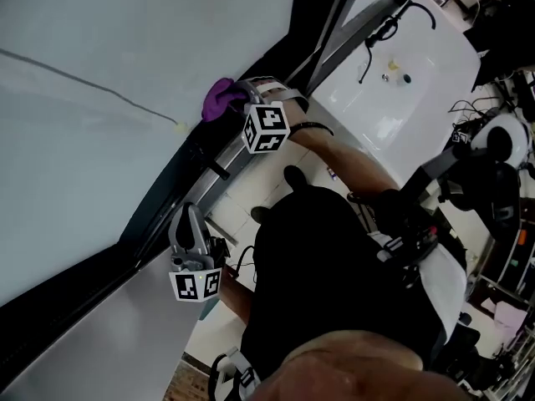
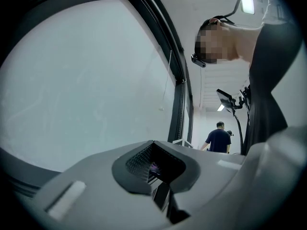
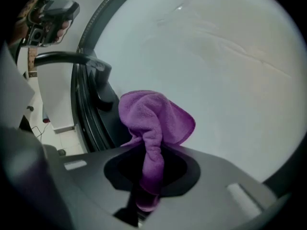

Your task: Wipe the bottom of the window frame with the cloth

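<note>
Obs., head view: right gripper [image 1: 241, 100] is up against the dark window frame [image 1: 167, 186], which runs on a slant across the picture with the glass [image 1: 125, 40] on its far side. Right gripper view: the jaws are closed on the purple cloth [image 3: 154, 121]. A twisted neck of cloth is pinched between them and the rest stands out in a loose bunch. In the head view the bunch overlaps the line where frame meets glass. Whether it presses on the frame or only hangs just beside it cannot be settled: the right gripper view shows glass behind the bunch and the frame off to one side, with no clear contact. Left gripper [image 1: 189, 221] is well apart from the right one, farther along the same frame and near it. Left gripper view: the jaws look drawn together with nothing held, aimed at the glass. It takes no part in the wiping as far as I can see. Progress (judgement): cloth is secured and brought to the frame, so pickup and approach are done. No dust, streak or damp track shows on the frame, so wiped and unwiped lengths cannot be told apart. The run of frame between the two grippers shows no sign of the cloth. I would log the wipe as at its start or early on, with most of the bottom run left.
</note>
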{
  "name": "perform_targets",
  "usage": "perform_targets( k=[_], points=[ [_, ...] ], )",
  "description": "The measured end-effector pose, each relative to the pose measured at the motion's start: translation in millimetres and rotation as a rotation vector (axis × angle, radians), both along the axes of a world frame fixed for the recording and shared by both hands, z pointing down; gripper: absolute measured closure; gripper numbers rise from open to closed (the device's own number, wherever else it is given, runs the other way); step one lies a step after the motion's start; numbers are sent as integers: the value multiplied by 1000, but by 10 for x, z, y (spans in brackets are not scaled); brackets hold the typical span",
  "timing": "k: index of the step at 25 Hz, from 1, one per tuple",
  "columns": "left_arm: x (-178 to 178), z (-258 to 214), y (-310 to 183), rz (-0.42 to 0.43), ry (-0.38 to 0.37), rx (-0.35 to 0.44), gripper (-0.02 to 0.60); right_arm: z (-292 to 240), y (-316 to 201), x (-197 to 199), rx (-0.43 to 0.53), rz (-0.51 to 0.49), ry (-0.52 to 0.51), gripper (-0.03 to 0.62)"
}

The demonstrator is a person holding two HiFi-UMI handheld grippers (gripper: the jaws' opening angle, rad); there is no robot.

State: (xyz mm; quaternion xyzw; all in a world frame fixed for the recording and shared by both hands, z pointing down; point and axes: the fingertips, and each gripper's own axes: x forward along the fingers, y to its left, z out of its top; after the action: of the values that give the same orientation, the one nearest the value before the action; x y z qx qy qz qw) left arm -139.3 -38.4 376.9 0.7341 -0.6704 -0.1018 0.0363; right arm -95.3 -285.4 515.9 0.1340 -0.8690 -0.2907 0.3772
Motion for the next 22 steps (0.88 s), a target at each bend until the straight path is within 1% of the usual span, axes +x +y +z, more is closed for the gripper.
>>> perform_targets(
  k=[7,12,15,18,22],
  points=[
    [30,23,-40,19,-1,-6,591,76,-749,556,107,166,136,533],
    [70,15,-56,32,-4,-3,591,139,-1297,1004,229,297,290,533],
    [78,-20,-66,41,-5,-7,591,98,-1479,1126,263,353,332,533],
    [82,-51,-73,46,-10,-7,591,70,-1573,1162,310,394,382,534],
    [140,-44,-89,55,-13,-7,591,92,-1623,1217,336,418,428,534]
  ],
)
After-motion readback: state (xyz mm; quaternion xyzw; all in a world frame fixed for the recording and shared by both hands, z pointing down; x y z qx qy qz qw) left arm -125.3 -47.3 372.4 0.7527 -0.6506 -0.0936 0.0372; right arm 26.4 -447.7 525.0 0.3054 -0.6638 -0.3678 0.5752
